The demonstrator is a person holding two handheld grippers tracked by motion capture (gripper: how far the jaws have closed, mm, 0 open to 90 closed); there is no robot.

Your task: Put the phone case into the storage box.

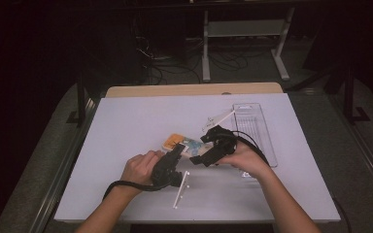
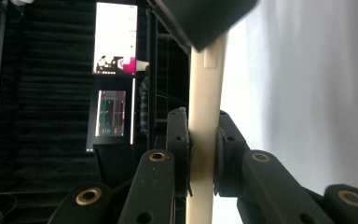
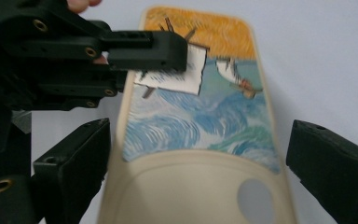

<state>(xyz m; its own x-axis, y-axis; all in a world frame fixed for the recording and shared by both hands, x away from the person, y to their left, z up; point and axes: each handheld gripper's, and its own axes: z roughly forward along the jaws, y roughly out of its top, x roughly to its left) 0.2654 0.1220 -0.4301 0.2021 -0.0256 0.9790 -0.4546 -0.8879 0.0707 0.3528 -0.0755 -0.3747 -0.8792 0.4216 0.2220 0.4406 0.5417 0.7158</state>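
Two grippers meet over a phone case (image 1: 181, 144) near the middle of my white table (image 1: 126, 121), seen from the high view. My left gripper (image 1: 178, 151) comes in from the near left and has the case pinched by its long edge: in the left gripper view the cream rim of the case (image 2: 204, 140) runs straight up between the two black pads (image 2: 179, 140), which press it from both sides, so the jaws are closed tight on the case. From that angle I see the case edge-on, with the white table (image 2: 307, 93) to one side and dark room with lit screens (image 2: 114, 37) to the other. My right gripper (image 1: 212, 151) sits just right of the case. In the right gripper view its jaws stand wide apart, one on each side of the case (image 3: 200, 126), and I see no contact with either long edge. The painted face of the case shows orange sky above blue waves, with the cream end and a round hole nearest the camera. My left gripper (image 3: 168, 49) reaches in from the upper left of that view, its finger lying over the painted face. A clear tray (image 1: 252, 126) lies on the table well right of the case.
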